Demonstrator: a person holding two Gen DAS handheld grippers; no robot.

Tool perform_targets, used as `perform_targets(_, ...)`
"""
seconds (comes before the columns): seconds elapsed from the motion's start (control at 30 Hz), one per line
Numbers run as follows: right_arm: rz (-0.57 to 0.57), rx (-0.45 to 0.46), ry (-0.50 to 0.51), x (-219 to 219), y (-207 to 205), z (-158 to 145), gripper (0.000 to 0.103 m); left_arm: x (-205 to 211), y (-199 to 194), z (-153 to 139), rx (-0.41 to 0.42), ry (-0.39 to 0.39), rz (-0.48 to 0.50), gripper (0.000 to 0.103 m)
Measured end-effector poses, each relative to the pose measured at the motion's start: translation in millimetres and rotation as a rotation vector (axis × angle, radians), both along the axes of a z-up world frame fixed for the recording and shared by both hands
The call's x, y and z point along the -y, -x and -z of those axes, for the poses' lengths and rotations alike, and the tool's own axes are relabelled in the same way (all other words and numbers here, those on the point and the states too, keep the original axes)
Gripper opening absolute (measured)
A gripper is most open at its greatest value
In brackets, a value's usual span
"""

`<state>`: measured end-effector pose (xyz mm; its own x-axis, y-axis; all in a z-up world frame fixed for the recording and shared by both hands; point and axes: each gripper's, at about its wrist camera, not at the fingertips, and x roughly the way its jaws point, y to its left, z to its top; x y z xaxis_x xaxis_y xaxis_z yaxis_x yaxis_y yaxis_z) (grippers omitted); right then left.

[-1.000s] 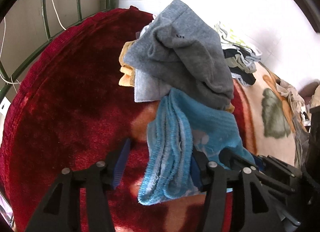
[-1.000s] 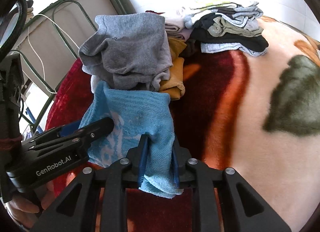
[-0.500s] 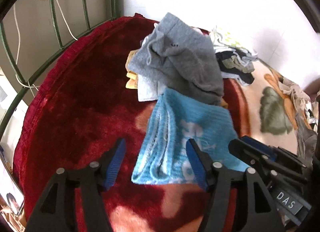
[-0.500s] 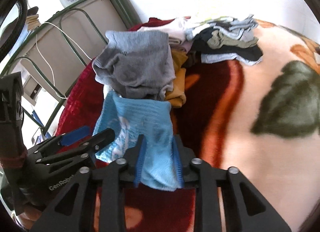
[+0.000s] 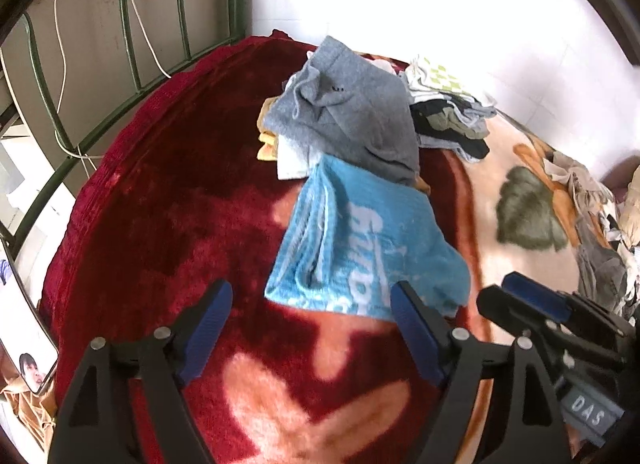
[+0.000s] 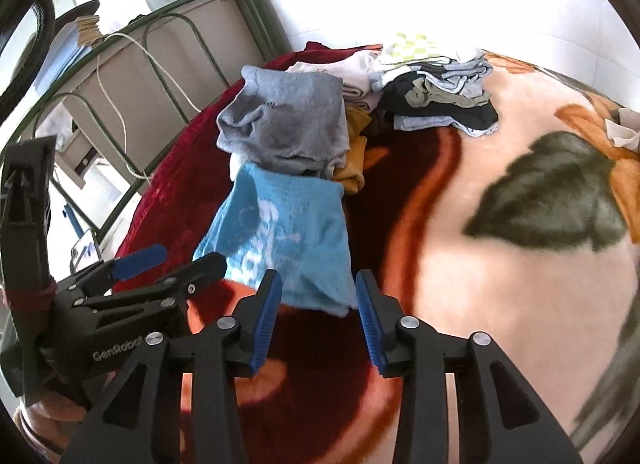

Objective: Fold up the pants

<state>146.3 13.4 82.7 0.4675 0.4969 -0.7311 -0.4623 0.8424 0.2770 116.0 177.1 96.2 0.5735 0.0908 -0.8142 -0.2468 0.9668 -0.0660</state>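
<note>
Jaws opening on both sides, nothing gripped. Left wrist view: my left gripper [image 5: 310,322] spread wide, blue pants [image 5: 360,240] folded at frame centre on the red blanket [image 5: 160,204], clear of the pads. Right wrist view: right gripper [image 6: 318,312] parting, pants' near edge just above the fingertips; grey garment [image 6: 288,124] behind.

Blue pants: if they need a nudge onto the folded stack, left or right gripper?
Probably the right gripper: the blue pants' near corner lies between its opening jaws. The left gripper, also opening, sits beside the near edge with nothing between its jaws.
</note>
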Motion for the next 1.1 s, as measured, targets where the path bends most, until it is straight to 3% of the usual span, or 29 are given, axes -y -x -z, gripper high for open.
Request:
perform_targets(0.5,0.013,0.012,0.061,-7.1,4.0,37.6,0.043,-3.7,3.5,23.4,-0.039,0.007,-0.011,0.088)
perform_targets(1.1,0.026,0.041,0.104,-11.9,-0.1,45.1,0.043,-3.9,-1.3,37.9,-0.057,-0.004,-0.013,0.088)
